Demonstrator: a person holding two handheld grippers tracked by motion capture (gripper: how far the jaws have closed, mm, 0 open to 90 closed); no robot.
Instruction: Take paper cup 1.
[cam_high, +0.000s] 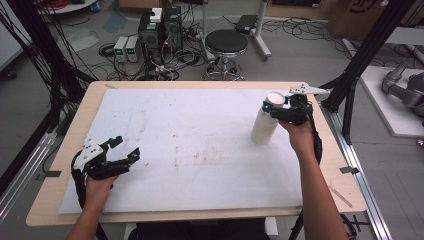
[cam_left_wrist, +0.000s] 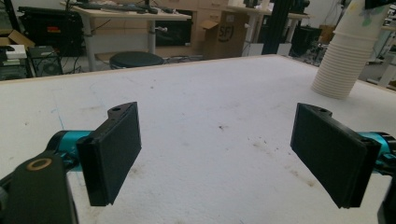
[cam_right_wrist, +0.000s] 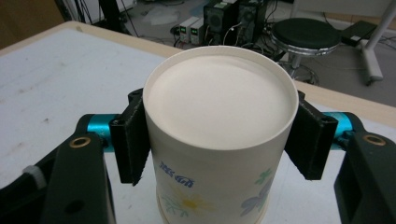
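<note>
Grey floor beyond the bench's far edge: black round stool (cam_high: 226, 42), computer towers (cam_high: 160, 29), tangled cables (cam_high: 180, 62), cardboard box (cam_high: 357, 15).

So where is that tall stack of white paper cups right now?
In the high view, the tall stack of upside-down white paper cups stands on the white table cover near its far right corner, its top cup between the right tongs.

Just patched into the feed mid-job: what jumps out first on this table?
The tall stack of upside-down paper cups at the far right of the white table cover catches the eye first. The right gripper is clamped on its top cup, a black jaw pressed against each side. Near the front left edge, the left gripper hovers with jaws wide apart and nothing between them.
</note>
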